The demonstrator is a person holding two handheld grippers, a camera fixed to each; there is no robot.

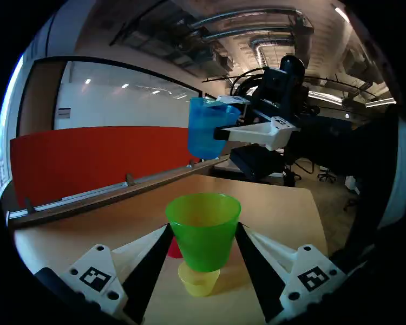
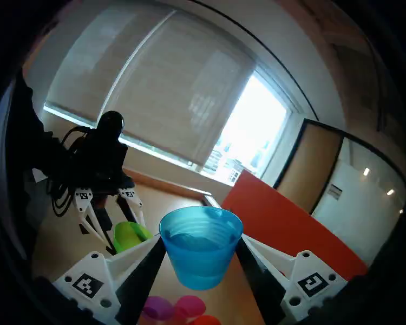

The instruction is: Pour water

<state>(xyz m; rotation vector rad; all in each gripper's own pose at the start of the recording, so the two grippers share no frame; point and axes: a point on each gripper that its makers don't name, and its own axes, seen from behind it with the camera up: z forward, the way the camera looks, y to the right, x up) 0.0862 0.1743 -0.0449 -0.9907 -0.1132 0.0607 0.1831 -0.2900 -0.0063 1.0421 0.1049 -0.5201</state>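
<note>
Wooden bench (image 1: 279, 211): a pale top lies below both cups. A red panel (image 1: 95, 157) runs behind its far edge.
Right gripper (image 2: 200, 241): your jaws pinch the blue cup by its sides, just under the rim.
Left gripper (image 1: 204, 227): your jaws pinch the green cup the same way.
Blue cup (image 2: 200, 257): thin, see-through plastic with water in it. It is held in the air near upright, higher than the green cup and well apart from it. Expect it to be light, with weight that shifts as the water moves. The walls may flex or slip under a hard squeeze, so take it high on the sides.
Green cup (image 1: 204, 244): it looks empty and sits mouth up above the bench. It is likely very light, so brace it as the water lands.
Small cups: a yellow cup (image 1: 198, 280) and a red cup (image 1: 174, 249) stand on the bench right beneath the green one, where a spill would land. Nothing stands between the two held cups.
</note>
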